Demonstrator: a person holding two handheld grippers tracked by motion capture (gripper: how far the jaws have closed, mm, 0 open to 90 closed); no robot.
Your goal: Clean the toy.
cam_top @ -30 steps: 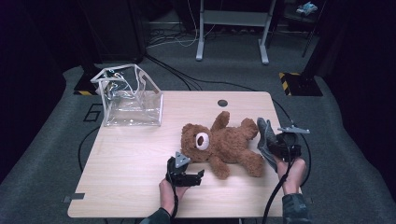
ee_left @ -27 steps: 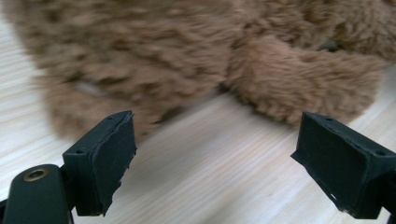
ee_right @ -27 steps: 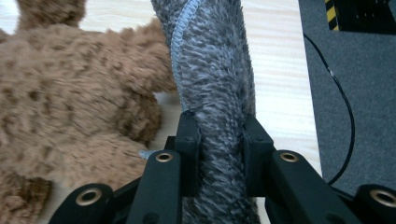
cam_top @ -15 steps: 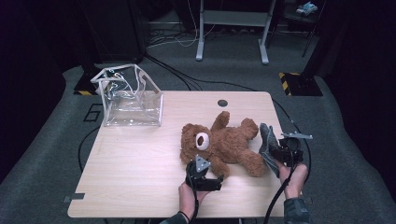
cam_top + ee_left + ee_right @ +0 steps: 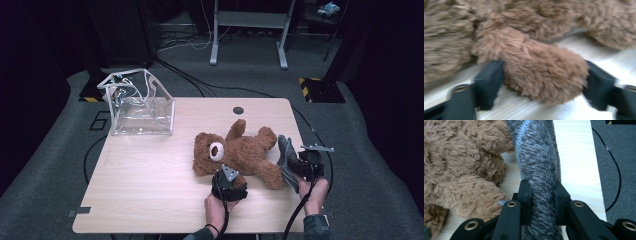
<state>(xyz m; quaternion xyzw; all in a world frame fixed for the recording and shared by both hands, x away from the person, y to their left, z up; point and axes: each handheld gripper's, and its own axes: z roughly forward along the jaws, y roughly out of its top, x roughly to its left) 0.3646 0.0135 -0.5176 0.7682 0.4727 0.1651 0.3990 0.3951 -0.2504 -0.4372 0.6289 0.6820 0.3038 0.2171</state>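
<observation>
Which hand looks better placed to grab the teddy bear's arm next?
The left: its tongs, just closing, straddle the teddy bear's arm. The right tongs are shut on a grey fuzzy cloth.

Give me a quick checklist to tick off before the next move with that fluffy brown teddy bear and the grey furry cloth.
1. Left gripper placed around a limb of the fluffy brown teddy bear: ok; a paw lies between its jaws, which have just been closing.
2. Left pads pressing the paw firmly: cannot tell; the fur reaches both pads.
3. Right gripper gripping the grey furry cloth: ok, pads clamp it on both sides.
4. Bear lying fully on the light wooden table: ok.
5. Clear plastic bag standing open at the far left corner: ok.
</observation>
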